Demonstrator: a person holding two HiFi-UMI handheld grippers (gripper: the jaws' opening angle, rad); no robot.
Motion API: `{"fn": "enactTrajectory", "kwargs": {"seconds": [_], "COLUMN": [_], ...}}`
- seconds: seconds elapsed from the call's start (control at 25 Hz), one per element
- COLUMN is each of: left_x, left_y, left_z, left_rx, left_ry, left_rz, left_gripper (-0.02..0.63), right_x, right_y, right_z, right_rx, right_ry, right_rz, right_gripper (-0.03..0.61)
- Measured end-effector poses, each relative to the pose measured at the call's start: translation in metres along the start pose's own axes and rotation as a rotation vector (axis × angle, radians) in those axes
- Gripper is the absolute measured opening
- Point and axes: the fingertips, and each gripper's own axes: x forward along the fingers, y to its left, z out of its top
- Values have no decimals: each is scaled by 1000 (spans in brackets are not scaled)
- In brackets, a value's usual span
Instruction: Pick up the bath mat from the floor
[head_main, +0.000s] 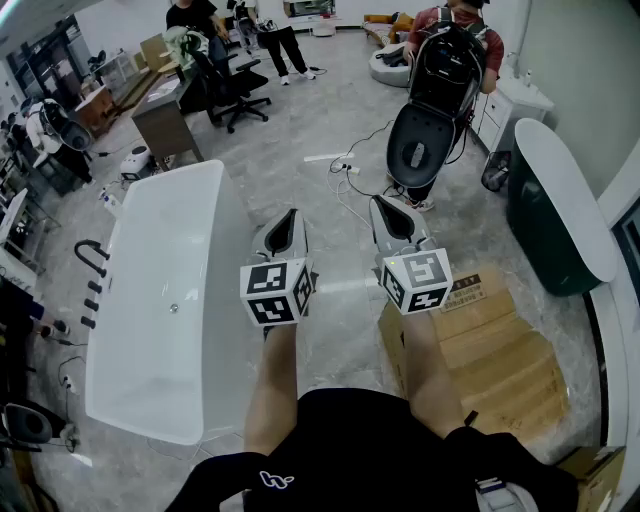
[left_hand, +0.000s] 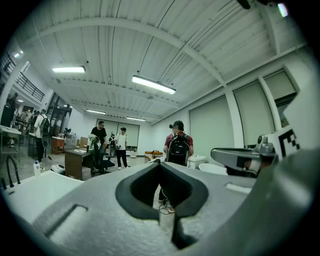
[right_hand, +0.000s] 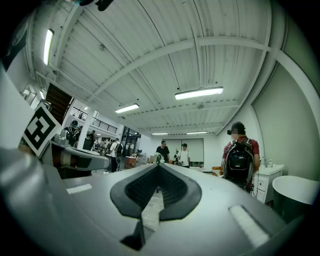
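No bath mat shows in any view. In the head view both grippers are held out side by side over the grey floor, well above it. My left gripper (head_main: 290, 214) is shut, with nothing between its jaws. My right gripper (head_main: 384, 204) is shut and empty too. In the left gripper view the closed left gripper (left_hand: 159, 163) points level across the room, toward a person with a backpack (left_hand: 178, 147). The right gripper view shows the closed right gripper (right_hand: 159, 165) aimed the same way, with its tips meeting.
A white bathtub (head_main: 165, 300) stands at my left, with black taps beside it. Cardboard boxes (head_main: 495, 350) lie at my right, and a dark green tub (head_main: 555, 215) stands beyond them. Ahead are the backpack person (head_main: 445, 60), floor cables (head_main: 350, 170), an office chair (head_main: 235, 90) and a desk (head_main: 160, 120).
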Motion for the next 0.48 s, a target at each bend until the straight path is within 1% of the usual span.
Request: {"fn": "enactTrajectory", "kwargs": {"seconds": [0.16,0.24,0.32,0.36,0.4,0.48], "left_x": [-1,-2,-2,-2,-4,-7], "left_y": [-2,-2,-2,-2,-1,2], "left_z": [-4,-7,-9,-9,-10,-8], "left_rx": [-16,-25,-28,-29,-29,-27], "left_ry": [6,10,13,16,20,19], "left_rz": [20,24,25,28,32,39], "left_gripper": [0,0,0,0,0,0], "right_x": [-9,-12,-12,-10,-8,-6], "right_y": [-9,-17,-27,-29,-26,-18], "right_z": [-2,-9,-15,-15,-12,-6], "right_rx": [3,-19,-82,-100,-101,-82], "right_ry": [2,27,63,70,63,30], "right_rz": [-11,-54,-126,-142,-134,-88], "right_gripper": [3,5,5,5,6,6]}}
